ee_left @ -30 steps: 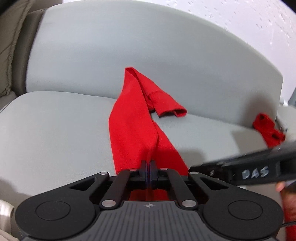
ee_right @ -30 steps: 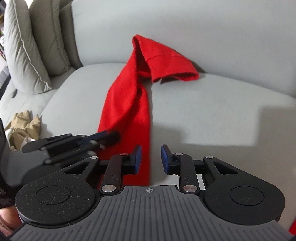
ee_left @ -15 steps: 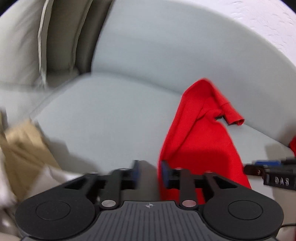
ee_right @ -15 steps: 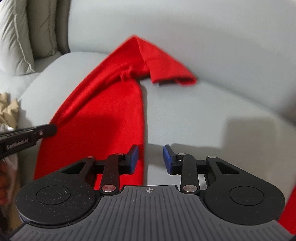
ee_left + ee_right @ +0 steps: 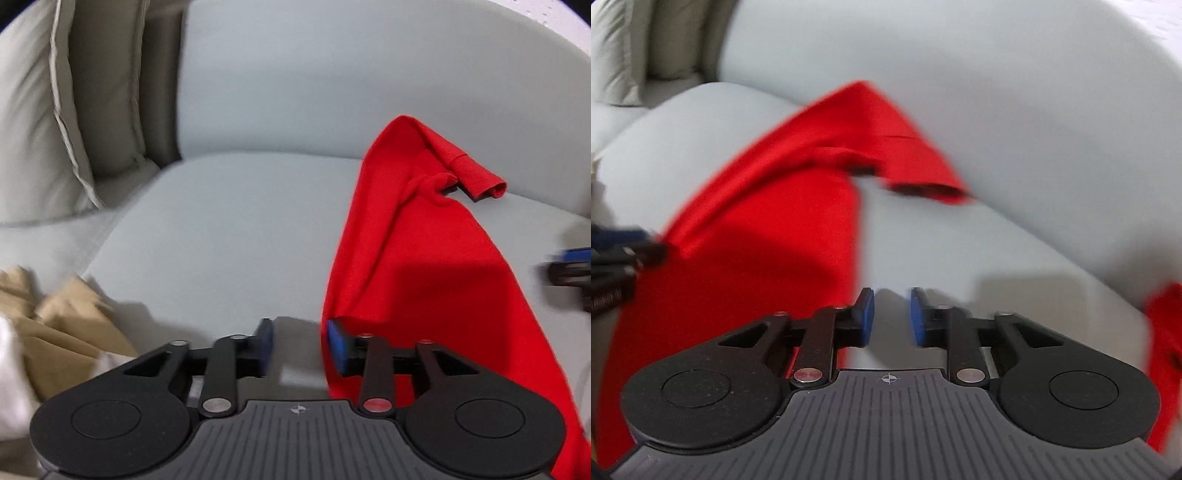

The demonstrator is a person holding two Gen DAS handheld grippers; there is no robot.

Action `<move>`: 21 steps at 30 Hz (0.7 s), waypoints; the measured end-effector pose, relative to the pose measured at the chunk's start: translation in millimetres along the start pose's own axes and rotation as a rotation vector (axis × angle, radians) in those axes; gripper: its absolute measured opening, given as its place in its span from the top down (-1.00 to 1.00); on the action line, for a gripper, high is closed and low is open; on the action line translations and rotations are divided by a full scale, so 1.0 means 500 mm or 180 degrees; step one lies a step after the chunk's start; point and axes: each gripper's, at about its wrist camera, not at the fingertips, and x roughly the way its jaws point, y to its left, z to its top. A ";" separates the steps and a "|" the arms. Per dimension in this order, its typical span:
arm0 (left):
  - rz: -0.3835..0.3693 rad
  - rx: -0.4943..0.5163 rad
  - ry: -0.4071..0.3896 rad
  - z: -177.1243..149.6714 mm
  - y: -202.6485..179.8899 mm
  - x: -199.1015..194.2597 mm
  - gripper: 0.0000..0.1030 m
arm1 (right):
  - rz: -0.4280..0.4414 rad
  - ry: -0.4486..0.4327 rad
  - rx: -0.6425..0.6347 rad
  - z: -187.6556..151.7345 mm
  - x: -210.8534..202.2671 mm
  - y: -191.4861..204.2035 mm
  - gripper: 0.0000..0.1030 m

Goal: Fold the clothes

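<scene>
A red shirt [image 5: 424, 266] lies spread on the grey sofa seat, with its top end up against the backrest and one sleeve [image 5: 476, 177] folded out to the right. My left gripper [image 5: 300, 343] is open at the shirt's left lower edge, holding nothing. In the right wrist view the same red shirt [image 5: 757, 236] fills the left half, and my right gripper [image 5: 889, 317] stands open just past its right edge, over bare cushion. The left gripper's tip [image 5: 624, 251] shows at that view's left border.
A grey sofa seat [image 5: 229, 236] and backrest [image 5: 332, 92] hold everything. A pale cushion [image 5: 33, 122] stands at the left. Crumpled tan and white clothes [image 5: 59, 332] lie at the lower left. Another red piece [image 5: 1163, 332] sits at the right.
My left gripper has let go of the shirt, opened and swung left. The shirt has gone from a narrow strip to a wider spread. The right gripper moved right, staying open.
</scene>
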 end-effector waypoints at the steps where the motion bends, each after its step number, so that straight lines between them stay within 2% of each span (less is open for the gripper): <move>1: -0.0020 0.0031 -0.0122 0.001 -0.003 -0.030 0.29 | 0.0055 -0.0028 0.0090 -0.015 -0.049 -0.019 0.49; 4: -0.0092 -0.0003 -0.0404 -0.004 -0.001 -0.124 0.29 | 0.0068 -0.0100 0.0151 -0.065 -0.171 -0.036 0.49; 7: -0.0167 -0.0138 -0.0455 -0.019 0.015 -0.210 0.29 | 0.0138 -0.0147 0.0282 -0.129 -0.291 -0.041 0.44; 10: -0.0343 -0.0199 -0.0320 -0.064 0.028 -0.311 0.24 | 0.0277 -0.0137 0.0396 -0.203 -0.376 -0.034 0.39; 16: -0.0528 -0.0106 0.0100 -0.201 0.018 -0.438 0.24 | 0.0606 -0.0101 0.0575 -0.356 -0.524 -0.007 0.27; 19: -0.0698 -0.0226 0.0275 -0.286 0.011 -0.472 0.25 | 0.0778 -0.0100 0.0512 -0.435 -0.546 0.032 0.26; 21: -0.0771 -0.0308 0.0241 -0.323 0.000 -0.472 0.32 | 0.0784 -0.0099 0.0481 -0.479 -0.545 0.049 0.26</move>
